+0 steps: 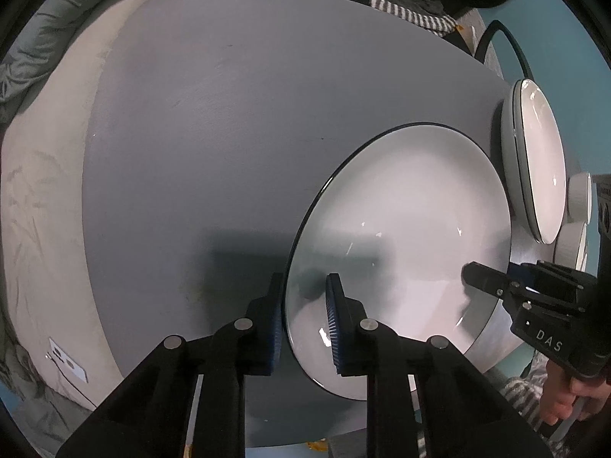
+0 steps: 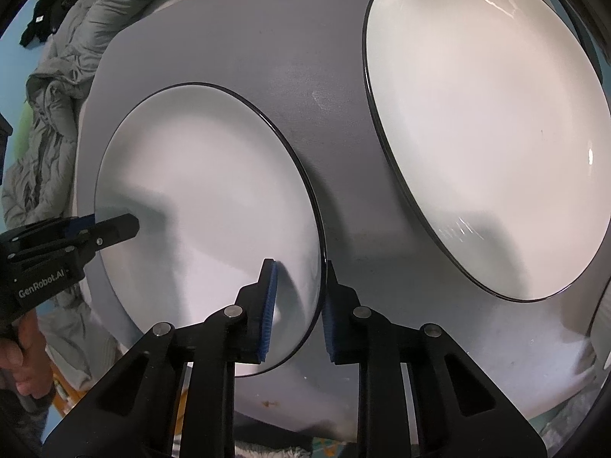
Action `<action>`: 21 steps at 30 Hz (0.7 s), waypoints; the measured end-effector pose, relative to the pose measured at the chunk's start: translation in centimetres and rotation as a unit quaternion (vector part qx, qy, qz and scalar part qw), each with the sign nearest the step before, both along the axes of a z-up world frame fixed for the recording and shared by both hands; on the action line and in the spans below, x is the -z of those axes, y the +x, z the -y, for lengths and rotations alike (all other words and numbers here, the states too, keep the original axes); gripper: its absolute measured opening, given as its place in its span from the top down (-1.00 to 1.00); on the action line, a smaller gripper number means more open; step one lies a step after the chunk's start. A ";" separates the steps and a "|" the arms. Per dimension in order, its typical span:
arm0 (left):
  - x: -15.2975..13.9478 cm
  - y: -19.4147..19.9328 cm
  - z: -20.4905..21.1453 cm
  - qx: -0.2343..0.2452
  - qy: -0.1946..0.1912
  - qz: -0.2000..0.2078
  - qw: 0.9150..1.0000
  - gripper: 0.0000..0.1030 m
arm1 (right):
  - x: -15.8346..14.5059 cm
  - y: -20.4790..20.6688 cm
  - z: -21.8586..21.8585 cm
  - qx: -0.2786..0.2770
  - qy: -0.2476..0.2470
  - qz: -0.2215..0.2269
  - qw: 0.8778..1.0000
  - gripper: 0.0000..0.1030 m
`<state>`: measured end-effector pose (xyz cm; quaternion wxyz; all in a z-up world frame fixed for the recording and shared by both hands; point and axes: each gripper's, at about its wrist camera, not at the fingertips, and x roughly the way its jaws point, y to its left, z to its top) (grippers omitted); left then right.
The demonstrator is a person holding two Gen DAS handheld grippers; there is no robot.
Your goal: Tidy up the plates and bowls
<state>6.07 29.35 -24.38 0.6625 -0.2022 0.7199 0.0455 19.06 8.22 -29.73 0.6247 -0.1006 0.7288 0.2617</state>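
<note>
Two black-rimmed white plates are lying on the grey table (image 2: pixel 236 30), the near plate (image 2: pixel 214 198) being clenched at opposite rim edges by the left gripper (image 1: pixel 305 316) and right gripper (image 2: pixel 298 305), the second plate (image 2: pixel 488 122) sitting apart, small white bowls (image 1: pixel 578 194) beyond it.

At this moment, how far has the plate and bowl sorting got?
Early stage. Done: nothing clearly stacked that I can confirm, though the second plate may already sit on another. In hand: the left claw and right claw each straddle opposite rims of the near plate, which seems not yet lifted off the grey table. Left: moving this plate and sorting the small bowls at the edge.
</note>
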 end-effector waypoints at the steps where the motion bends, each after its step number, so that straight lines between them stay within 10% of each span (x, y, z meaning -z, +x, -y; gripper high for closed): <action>1: 0.0 0.0 -0.1 -0.002 -0.001 -0.003 1.000 0.61 | 0.0 0.0 0.0 0.000 0.001 -0.002 1.000 0.61; 21: 0.0 2.4 2.1 0.003 0.025 -0.004 1.000 0.58 | -1.6 -0.6 -0.8 -0.024 0.001 -0.008 1.000 0.69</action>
